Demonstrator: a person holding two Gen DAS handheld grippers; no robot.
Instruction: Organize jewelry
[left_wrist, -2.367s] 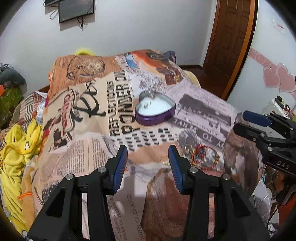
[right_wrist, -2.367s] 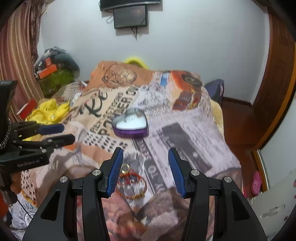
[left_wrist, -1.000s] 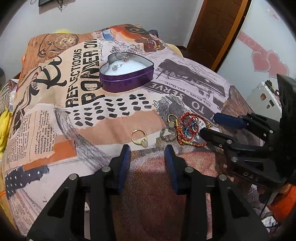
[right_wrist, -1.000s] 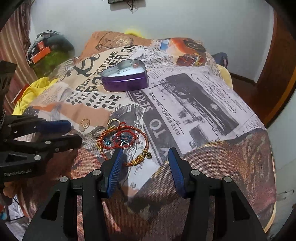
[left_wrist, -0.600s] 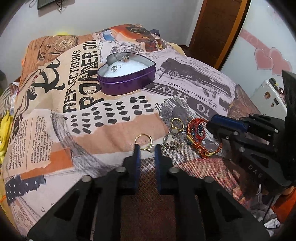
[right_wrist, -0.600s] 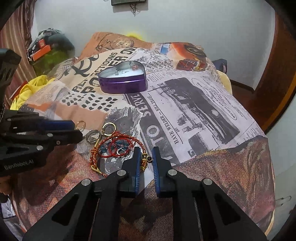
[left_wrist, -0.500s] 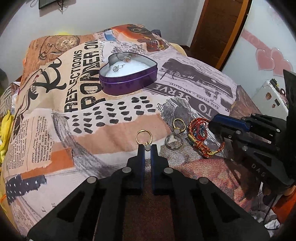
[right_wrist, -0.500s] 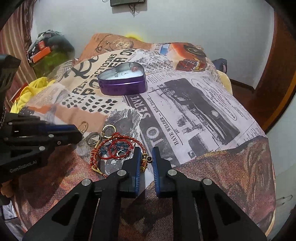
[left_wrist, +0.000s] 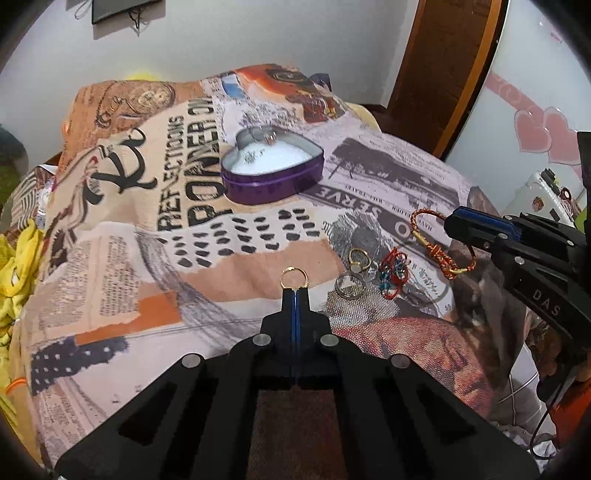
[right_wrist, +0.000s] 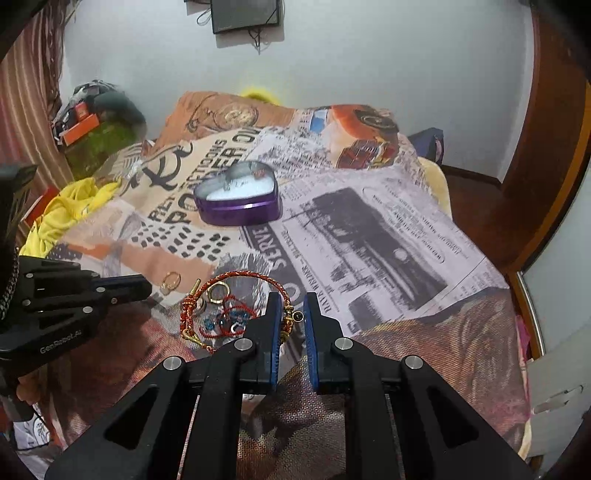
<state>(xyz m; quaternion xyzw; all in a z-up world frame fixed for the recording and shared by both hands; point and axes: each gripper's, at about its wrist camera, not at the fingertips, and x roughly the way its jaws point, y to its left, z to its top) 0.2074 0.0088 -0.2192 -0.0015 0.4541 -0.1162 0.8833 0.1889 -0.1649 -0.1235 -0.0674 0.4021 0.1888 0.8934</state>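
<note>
My left gripper is shut on a gold ring and holds it just above the bedspread; it also shows in the right wrist view. My right gripper is shut on a red-and-gold braided bracelet, lifted off the cloth; the bracelet hangs from its tip in the left wrist view. A purple heart-shaped tin with small jewelry on a white lining stands open farther up the bed, and shows in the right wrist view too.
On the printed bedspread lie a silver ring, a second gold ring and a red thread bracelet with blue beads. Yellow cloth lies at the bed's left edge. A wooden door stands at the back right.
Both grippers have closed: the left on the gold ring, the right on the braided bracelet. The bracelet has been pulled up and away from the pile.
</note>
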